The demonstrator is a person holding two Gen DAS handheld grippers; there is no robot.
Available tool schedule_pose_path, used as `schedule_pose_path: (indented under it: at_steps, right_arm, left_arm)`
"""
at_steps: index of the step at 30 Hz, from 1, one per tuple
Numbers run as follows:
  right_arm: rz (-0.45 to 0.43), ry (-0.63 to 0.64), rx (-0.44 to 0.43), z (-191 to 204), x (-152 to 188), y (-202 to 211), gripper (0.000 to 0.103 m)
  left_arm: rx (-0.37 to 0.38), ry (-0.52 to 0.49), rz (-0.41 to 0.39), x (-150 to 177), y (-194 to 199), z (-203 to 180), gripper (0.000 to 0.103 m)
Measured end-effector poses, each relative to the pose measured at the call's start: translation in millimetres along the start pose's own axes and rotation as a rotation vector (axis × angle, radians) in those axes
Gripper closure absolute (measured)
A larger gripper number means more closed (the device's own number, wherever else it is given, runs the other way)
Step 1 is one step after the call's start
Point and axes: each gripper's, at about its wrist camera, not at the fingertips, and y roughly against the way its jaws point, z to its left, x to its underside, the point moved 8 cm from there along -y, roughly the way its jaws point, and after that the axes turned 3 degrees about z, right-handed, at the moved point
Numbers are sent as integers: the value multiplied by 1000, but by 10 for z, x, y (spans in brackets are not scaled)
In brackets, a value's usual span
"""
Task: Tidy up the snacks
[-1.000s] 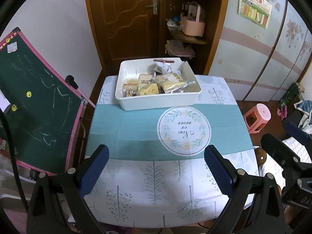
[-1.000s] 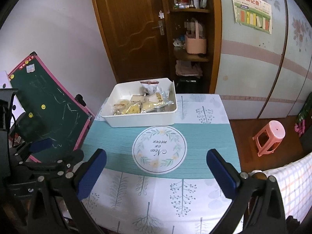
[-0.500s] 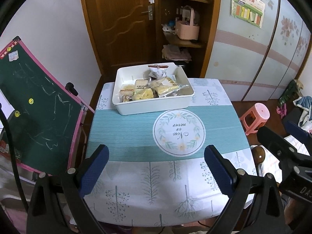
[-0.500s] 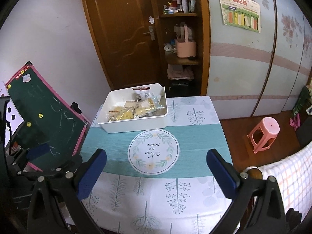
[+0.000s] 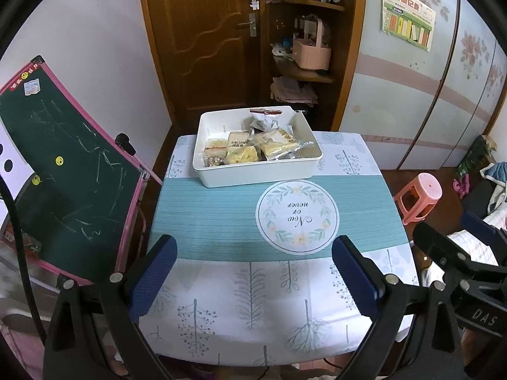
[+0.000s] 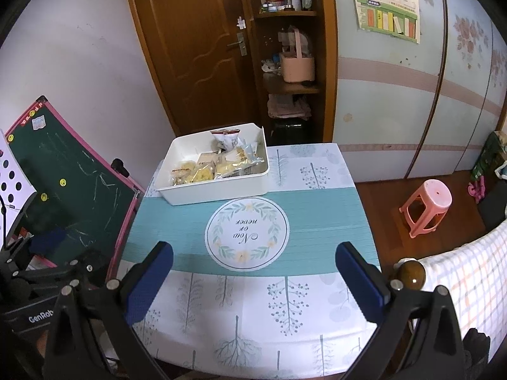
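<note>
A white bin [image 5: 250, 175] [image 6: 221, 190] stands at the far side of a small table [image 5: 221, 221] [image 6: 317, 215], left of centre. Several wrapped snacks [image 5: 253, 150] [image 6: 218, 164] lie piled inside it, yellow cakes and clear packets. My left gripper [image 5: 255, 272] hangs open over the table's near edge, nothing between its blue pads. My right gripper [image 6: 253, 277] is open too, high above the near edge, well short of the bin. The right gripper's frame [image 5: 459, 259] shows at the right of the left wrist view.
A green chalkboard [image 5: 63, 174] [image 6: 73, 183] leans at the table's left side. A pink stool [image 5: 421, 194] [image 6: 426, 205] stands on the floor to the right. A brown door [image 5: 202, 31] and shelves [image 5: 310, 41] lie behind the table. Checked cloth [image 6: 469, 278] at the right.
Both grippers have pulled back and risen from the table; the bin looks smaller and farther in both views. Both stay open.
</note>
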Motion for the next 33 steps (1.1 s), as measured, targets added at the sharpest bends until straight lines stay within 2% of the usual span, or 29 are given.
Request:
schedule_pose_path:
  at_steps: [8, 33]
  right_arm:
    - [0, 33, -4, 90, 21, 25, 0]
    - [37, 20, -5, 126, 79, -77, 0]
  left_arm:
    - [-2, 4, 4, 16, 1, 26, 5]
    - [8, 18, 30, 63, -34, 61, 5]
